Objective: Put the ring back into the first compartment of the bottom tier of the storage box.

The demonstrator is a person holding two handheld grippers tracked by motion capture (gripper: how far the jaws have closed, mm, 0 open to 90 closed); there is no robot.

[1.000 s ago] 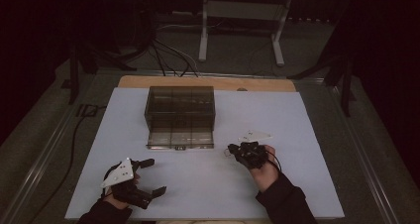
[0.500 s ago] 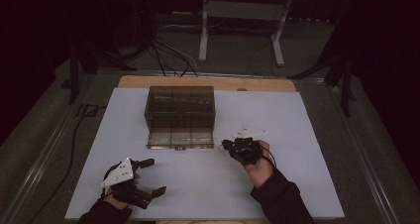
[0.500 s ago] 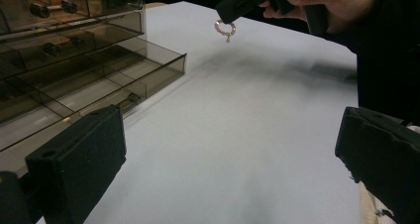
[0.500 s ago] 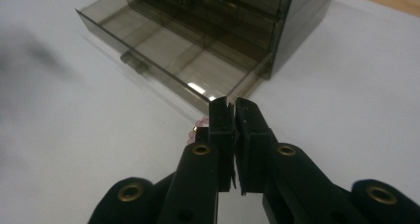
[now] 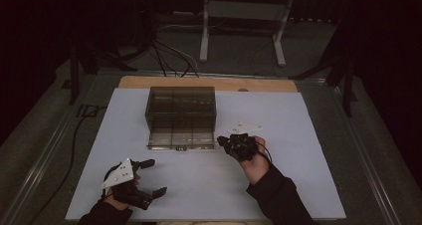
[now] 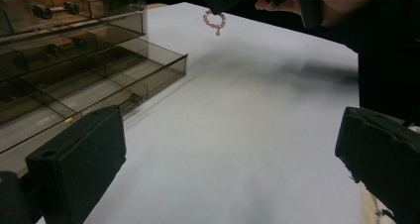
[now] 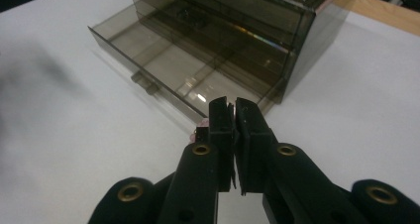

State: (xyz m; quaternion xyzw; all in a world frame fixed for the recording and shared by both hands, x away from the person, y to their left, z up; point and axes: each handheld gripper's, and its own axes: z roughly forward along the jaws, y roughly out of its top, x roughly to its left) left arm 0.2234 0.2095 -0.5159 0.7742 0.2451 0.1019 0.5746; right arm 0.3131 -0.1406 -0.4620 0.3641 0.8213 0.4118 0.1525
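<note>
Bracelet (image 6: 215, 21), a small ring of pinkish beads, hangs from the nearly closed jaws of the right gripper (image 5: 222, 141), just off the right front corner of the smoky drawer box (image 5: 181, 110). Its bottom drawer (image 7: 163, 68) stands pulled out, just left of and below the beads. Nearest me, the left gripper (image 5: 153, 175) rests wide open and empty, well apart, so I judge the right hand makes the drop.

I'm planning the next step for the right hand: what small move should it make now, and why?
Probably carry the small pink beaded ring a little further forward, over the open bottom drawer of the smoky transparent drawer box. The right gripper holds the ring, hanging in the air beside the drawer's front corner.
</note>
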